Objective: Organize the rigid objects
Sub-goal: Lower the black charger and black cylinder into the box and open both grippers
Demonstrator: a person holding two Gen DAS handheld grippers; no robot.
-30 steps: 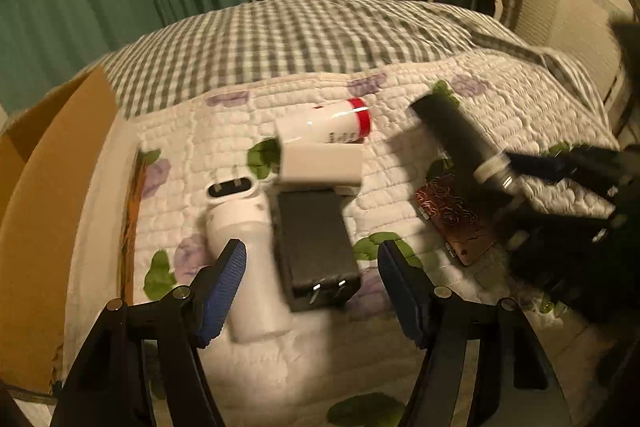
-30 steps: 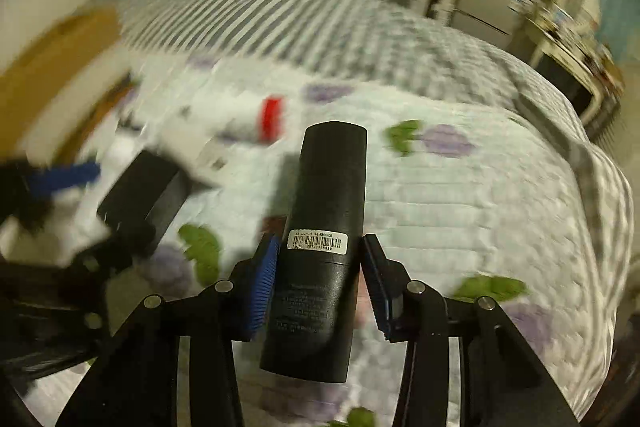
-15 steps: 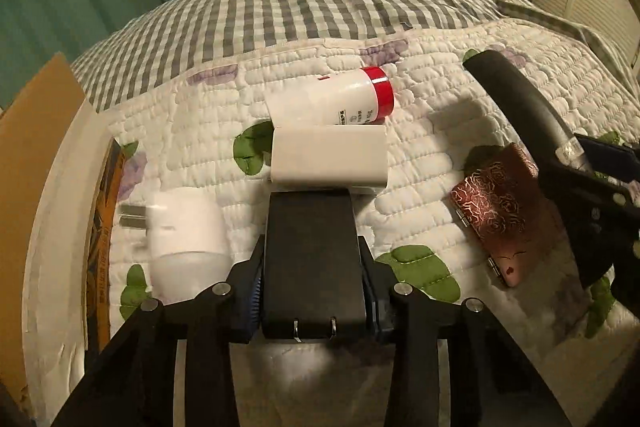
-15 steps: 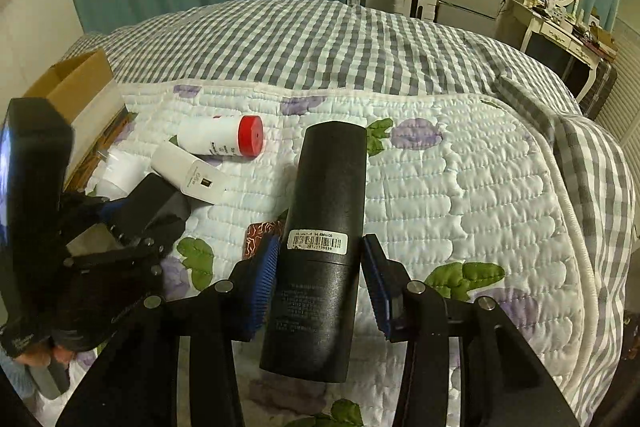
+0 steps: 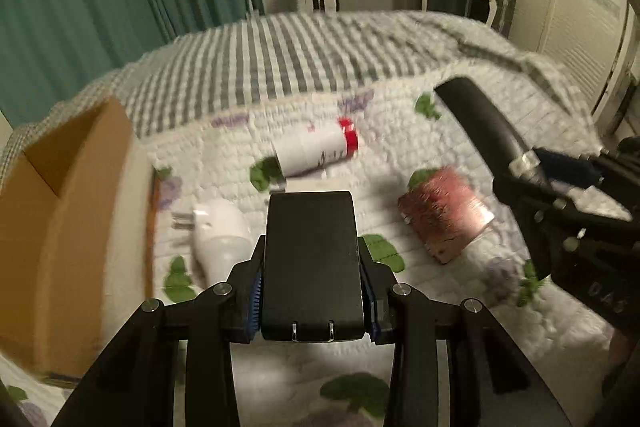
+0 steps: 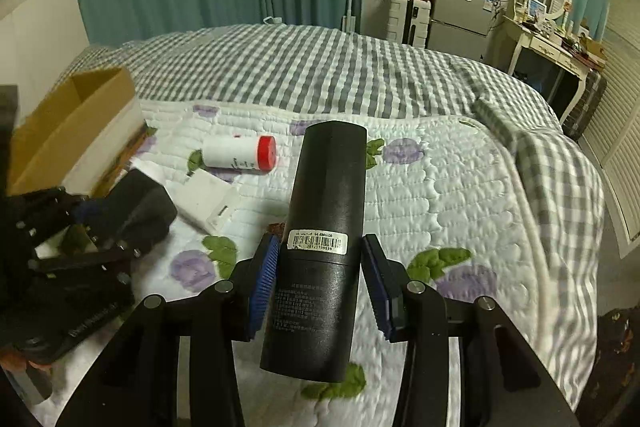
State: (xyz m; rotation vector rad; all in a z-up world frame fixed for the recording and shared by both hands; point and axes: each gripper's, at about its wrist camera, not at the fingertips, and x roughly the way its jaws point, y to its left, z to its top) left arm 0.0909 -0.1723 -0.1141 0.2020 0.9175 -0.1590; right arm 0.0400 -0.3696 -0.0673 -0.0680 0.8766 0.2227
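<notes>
My left gripper (image 5: 312, 301) is shut on a black box-shaped charger (image 5: 312, 259) and holds it above the quilt; it also shows at the left of the right wrist view (image 6: 140, 211). My right gripper (image 6: 320, 283) is shut on a tall black cylinder (image 6: 324, 227), seen from the left wrist view (image 5: 480, 123) at the right. On the quilt lie a white bottle with a red cap (image 5: 316, 149) (image 6: 240, 153), a white box (image 6: 208, 203), a white plug adapter (image 5: 218, 235) and a copper-red patterned case (image 5: 446, 213).
An open cardboard box (image 5: 60, 211) (image 6: 68, 123) stands at the left edge of the bed. The grey checked blanket (image 6: 320, 75) covers the far side. A fridge (image 6: 460, 15) and a white desk (image 6: 552, 47) stand beyond the bed.
My left gripper closed on the black charger and lifted it off the quilt. My right gripper kept hold of the black cylinder and rose a little.
</notes>
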